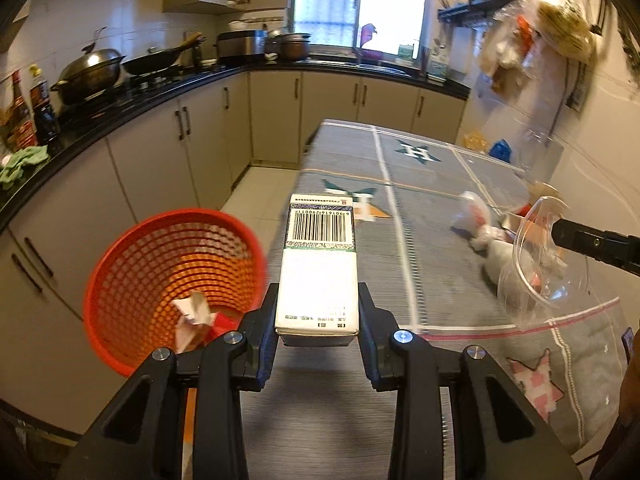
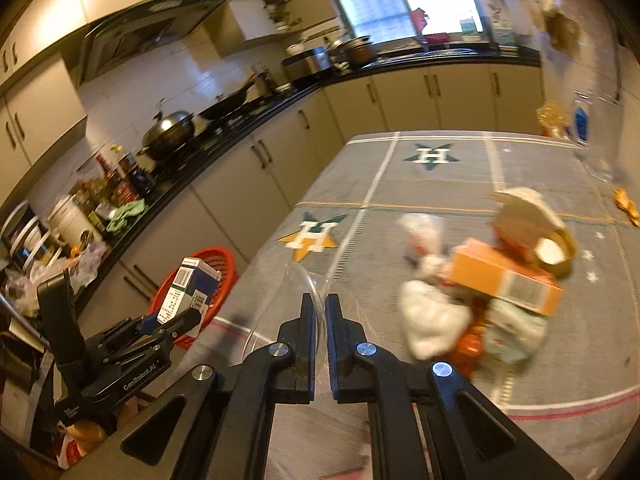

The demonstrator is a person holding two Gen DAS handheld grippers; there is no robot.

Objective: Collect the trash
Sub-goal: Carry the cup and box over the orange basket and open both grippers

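Observation:
My left gripper [image 1: 318, 304] is shut on a white carton with a barcode [image 1: 320, 264], held above the table's left edge beside the red mesh bin [image 1: 160, 264]. The bin stands on the floor with crumpled paper [image 1: 192, 312] inside. In the right wrist view the same carton [image 2: 188, 290] hovers over the bin [image 2: 216, 280]. My right gripper [image 2: 319, 302] is shut on a clear plastic cup [image 2: 304, 280], pinching its thin wall; the cup [image 1: 532, 256] also shows at the right of the left wrist view. More trash lies on the table: an orange box [image 2: 504, 276], white wrappers [image 2: 428, 320] and a paper cup [image 2: 552, 252].
The table [image 1: 400, 168] has a grey cloth with star prints. A black counter [image 1: 160, 96] with woks, bottles and cabinets runs along the left and back walls. Bags hang on the right wall [image 1: 560, 32]. Tiled floor lies between cabinets and table.

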